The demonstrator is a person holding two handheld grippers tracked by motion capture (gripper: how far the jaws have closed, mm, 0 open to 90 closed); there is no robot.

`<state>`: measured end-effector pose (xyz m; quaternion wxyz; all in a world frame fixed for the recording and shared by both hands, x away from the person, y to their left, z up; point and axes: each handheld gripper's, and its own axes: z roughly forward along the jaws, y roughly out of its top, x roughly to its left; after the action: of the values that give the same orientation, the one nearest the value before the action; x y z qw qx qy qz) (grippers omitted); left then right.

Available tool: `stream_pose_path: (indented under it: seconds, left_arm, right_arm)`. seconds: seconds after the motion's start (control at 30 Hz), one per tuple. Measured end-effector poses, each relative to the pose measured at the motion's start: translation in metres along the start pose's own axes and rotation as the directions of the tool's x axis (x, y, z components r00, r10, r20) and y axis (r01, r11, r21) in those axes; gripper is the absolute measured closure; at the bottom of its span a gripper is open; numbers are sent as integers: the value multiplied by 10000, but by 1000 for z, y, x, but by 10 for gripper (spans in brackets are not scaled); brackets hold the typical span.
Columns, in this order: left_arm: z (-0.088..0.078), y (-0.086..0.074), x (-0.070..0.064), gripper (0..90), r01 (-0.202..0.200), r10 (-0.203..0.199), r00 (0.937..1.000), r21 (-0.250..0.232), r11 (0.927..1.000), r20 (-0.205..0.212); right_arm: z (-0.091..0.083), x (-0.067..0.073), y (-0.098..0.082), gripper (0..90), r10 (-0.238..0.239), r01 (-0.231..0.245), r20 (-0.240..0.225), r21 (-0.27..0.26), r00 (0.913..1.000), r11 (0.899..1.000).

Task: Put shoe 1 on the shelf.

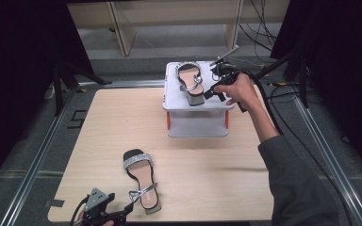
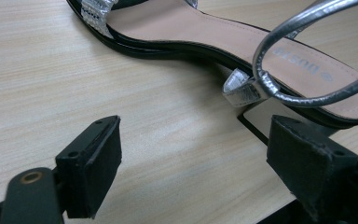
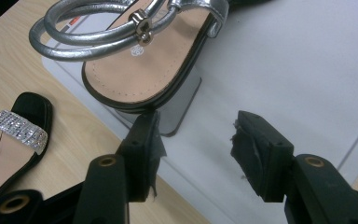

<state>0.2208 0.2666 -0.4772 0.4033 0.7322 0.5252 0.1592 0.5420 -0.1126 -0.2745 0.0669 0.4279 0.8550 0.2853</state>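
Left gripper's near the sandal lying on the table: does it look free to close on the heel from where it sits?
Probably yes. The left gripper stands open on bare wood, with the sandal on the table just ahead; its heel block sits by the right-hand pad, nothing between. A short push forward seems needed.

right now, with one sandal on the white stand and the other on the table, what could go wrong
1. The right gripper is open beside the sandal on the stand; a bump might tip it on its block heel or push it off the white stand.
2. The left gripper is open near the heel of the sandal on the table, which lies close to the table's near edge; closing on the loose silver strap could drag it rather than lift it.
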Motion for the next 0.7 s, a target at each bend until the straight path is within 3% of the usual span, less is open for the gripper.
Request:
stream_pose_path:
  seconds: [0.1, 0.17, 0.2, 0.27, 0.4, 0.5, 0.6, 0.63, 0.7]
  left_arm:
    - [1, -1, -1, 174, -11, 11, 10000, -17, 10000, 85]
    - [1, 0, -2, 175, 10, -10, 10000, 14, 10000, 73]
    - [1, -1, -2, 175, 16, -16, 10000, -4, 10000, 71]
    - [0, -1, -1, 176, -5, 6, 9999, -62, 10000, 130]
    - [-1, 0, -1, 175, 46, -46, 10000, 47, 10000, 56]
    - [0, 0, 0, 175, 84, -84, 10000, -71, 9999, 29]
    - [-1, -1, 1, 175, 78, -78, 10000, -40, 10000, -6]
    - [-1, 0, 1, 175, 87, -87, 10000, -88, 9999, 40]
    - [-1, 0, 1, 175, 102, -102, 9999, -112, 9999, 1]
  right_arm:
    - [3, 6, 3, 486, 65, -64, -82, 66, 9999, 10000]
    - [8, 8, 6, 445, -225, 224, -139, -94, 9996, 9997]
    - [10, 11, 7, 441, -10, 9, -246, -61, 9997, 10000]
    - [14, 14, 9, 427, -70, 66, -362, -94, 9993, 9999]
    - [12, 19, 7, 388, -153, 149, -164, -220, 9997, 9996]
    - [1, 24, -3, 370, -389, 384, -61, -685, 9992, 9969]
    - [-8, 35, -20, 370, -806, 754, -495, -1003, 9955, 9921]
    - [-9, 37, -26, 374, -1284, 1205, -611, -1193, 9898, 9855]
    - [-9, 47, -42, 381, -1398, 1312, -710, -1132, 9876, 9849]
